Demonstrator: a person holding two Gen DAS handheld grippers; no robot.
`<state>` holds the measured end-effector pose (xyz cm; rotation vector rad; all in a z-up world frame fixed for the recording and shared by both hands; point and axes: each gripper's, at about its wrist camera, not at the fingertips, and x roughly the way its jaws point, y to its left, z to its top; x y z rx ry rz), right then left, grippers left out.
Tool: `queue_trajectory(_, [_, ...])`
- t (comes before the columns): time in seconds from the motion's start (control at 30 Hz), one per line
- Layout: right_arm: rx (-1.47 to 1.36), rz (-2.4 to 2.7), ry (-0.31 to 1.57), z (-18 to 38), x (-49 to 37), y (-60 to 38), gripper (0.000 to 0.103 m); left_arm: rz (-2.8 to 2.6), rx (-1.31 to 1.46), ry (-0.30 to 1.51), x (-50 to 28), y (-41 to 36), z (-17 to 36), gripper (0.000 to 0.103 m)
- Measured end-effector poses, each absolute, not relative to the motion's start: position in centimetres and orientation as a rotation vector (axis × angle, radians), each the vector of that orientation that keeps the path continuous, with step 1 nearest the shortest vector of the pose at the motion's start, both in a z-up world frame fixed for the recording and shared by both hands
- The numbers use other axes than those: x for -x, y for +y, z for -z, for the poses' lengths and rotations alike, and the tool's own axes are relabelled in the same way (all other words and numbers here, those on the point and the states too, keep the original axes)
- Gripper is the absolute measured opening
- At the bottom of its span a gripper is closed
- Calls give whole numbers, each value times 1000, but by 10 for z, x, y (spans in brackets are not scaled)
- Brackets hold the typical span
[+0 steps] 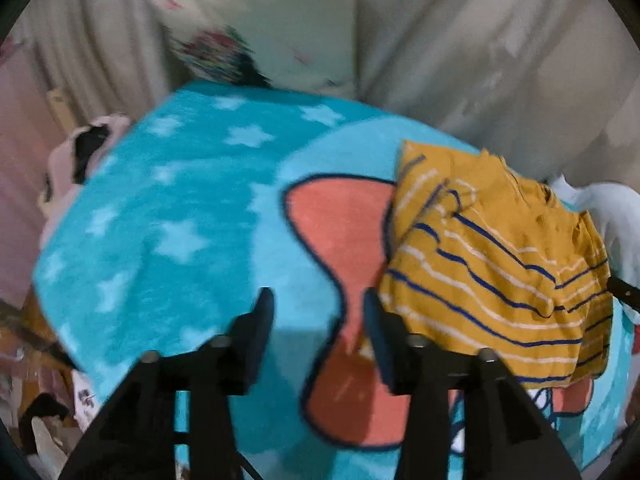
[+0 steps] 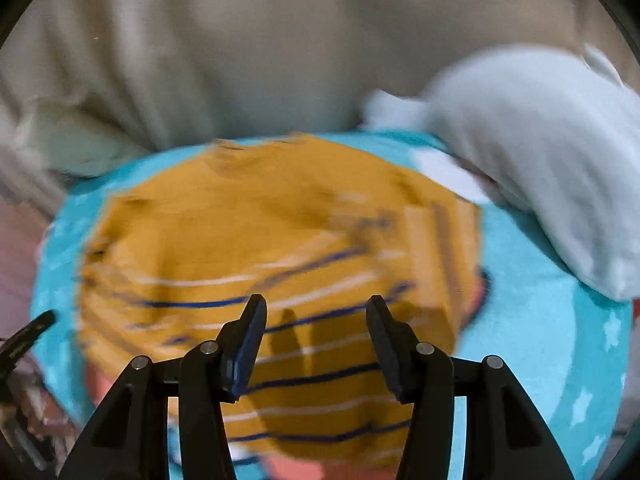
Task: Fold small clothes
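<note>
Mustard striped shirt (image 1: 496, 264) rumpled on fleecy blanket (image 1: 168, 216); both hand-held grippers (image 1: 318, 304) (image 2: 316, 308) open, empty

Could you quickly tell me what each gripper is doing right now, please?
Left gripper: open, holding nothing.
Right gripper: open, empty, above the yellow striped shirt.

Motion blur smears the striped garment (image 2: 256, 240) and white cloth (image 2: 540, 152).

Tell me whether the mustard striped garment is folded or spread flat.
Partly folded, not flat. The mustard striped garment lies bunched on the blue blanket, with layers overlapping and stripes running at different angles.
</note>
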<state>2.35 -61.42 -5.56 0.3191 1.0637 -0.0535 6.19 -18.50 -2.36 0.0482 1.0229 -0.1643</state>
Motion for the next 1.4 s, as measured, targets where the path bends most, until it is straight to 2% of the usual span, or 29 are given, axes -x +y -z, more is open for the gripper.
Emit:
queue_trajectory(0.17, [-341,-313,1072,31,-30,-507,57,-20,-1,1006,-34,-140,9,53])
queue_trajectory(0.27, [-348,-455,1084,36,-12,-466,57,-52,96,999,-4,-118,2,53])
queue_trajectory(0.33, [-307,-466,1116,51,-2,-453,57,-54,144,998,19,-111,1,58])
queue_trajectory(0.5, [-297,-398,1197,100,15,-483,57,-54,142,1013,51,-107,9,60])
queue_trajectory(0.63, [-375,-341,1231,117,24,-512,57,-82,160,1015,65,-102,18,60])
queue_trajectory(0.8, [-332,-296,1197,107,38,-510,57,-75,215,1022,74,-96,23,60])
queue_trajectory(1.07, [-196,-467,1107,60,46,-431,57,-164,280,974,98,-70,15,60])
queue_trajectory(1.17, [-147,-559,1048,43,56,-397,67,-200,264,973,107,-65,21,64])
queue_trajectory(1.27, [-76,-595,1090,59,62,-371,67,-195,291,1017,112,-62,31,64])
queue_trajectory(1.4, [-167,-580,1171,77,63,-382,67,-156,253,994,114,-75,19,64])
